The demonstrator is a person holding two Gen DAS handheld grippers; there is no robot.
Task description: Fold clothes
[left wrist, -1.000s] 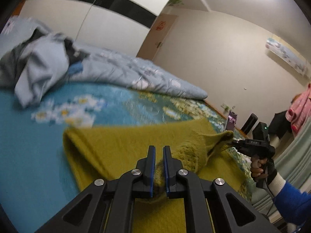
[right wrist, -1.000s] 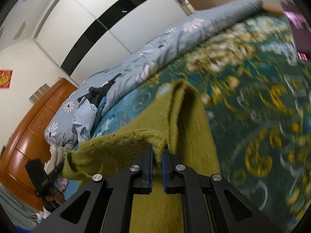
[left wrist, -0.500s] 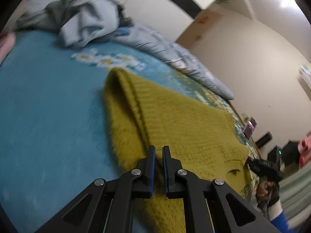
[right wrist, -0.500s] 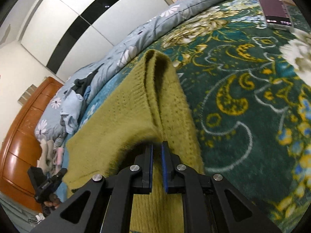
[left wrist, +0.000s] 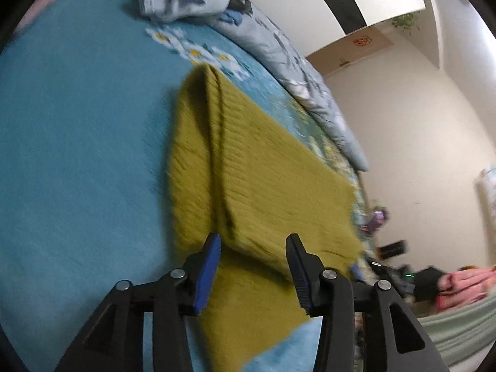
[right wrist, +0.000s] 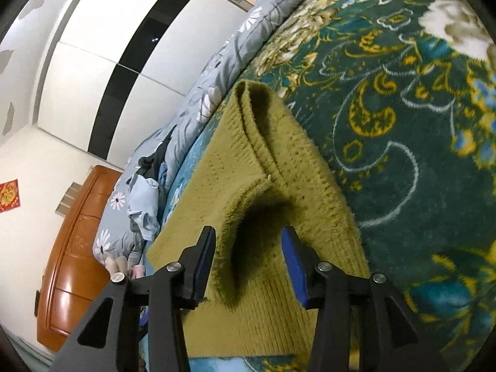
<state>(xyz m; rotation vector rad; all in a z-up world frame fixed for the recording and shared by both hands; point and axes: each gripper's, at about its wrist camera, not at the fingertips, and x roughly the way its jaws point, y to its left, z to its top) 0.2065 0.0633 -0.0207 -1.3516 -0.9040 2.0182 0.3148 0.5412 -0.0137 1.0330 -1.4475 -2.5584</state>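
Sweater point(left wrist: 263, 167) now lies doubled on the bed point(left wrist: 77, 155); left gripper point(left wrist: 254, 266) and right gripper point(right wrist: 248, 260), both clamped half a second ago, stand released; this fold looks done.

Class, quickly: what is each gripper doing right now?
Left gripper: open, holding nothing, over the olive sweater.
Right gripper: open, holding nothing.
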